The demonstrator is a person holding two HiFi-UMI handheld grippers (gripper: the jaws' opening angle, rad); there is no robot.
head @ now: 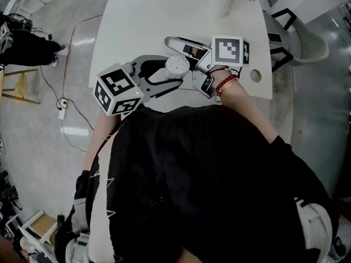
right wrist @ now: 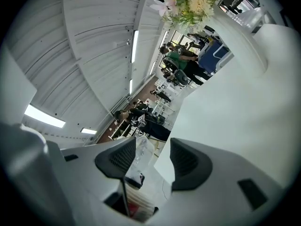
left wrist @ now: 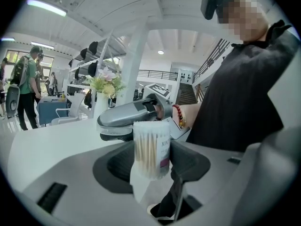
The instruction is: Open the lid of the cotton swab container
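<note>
L gripper point(head: 173, 73) is clenched on the swab container point(left wrist: 151, 147). In the left gripper view both dark pads press its sides, about mid-height. The container stands upright and is packed w/ swabs. A label w/ a dark band wraps its right side. In the head view it sits near the front edge of the white table point(head: 164, 15), just ahead of the person's body. From above, its top shows as a round patch of white swab tips.

R gripper point(right wrist: 153, 150) is released. In the right gripper view its pads stand apart w/ a gap, and table and room show through that gap. A clear plastic piece point(right wrist: 142, 152) lies against the left-hand pad only and doesn't reach the other pad (prob. the lid, can't confirm). Below it, at the base of the jaws, a bit of red and white shows, too cramped to make out. That view is rolled hard, w/ ceiling at left and tabletop at right.

In the left gripper view the R gripper lies sideways just behind the container, level w/ its top. A red bead bracelet point(head: 226, 83) is on the wrist behind it.

A white vase point(head: 223, 1) w/ flowers point(left wrist: 106, 81) stands at the table's far edge, well apart from both grippers. People point(left wrist: 28, 86) stand in the bkgd, left side of the room.
</note>
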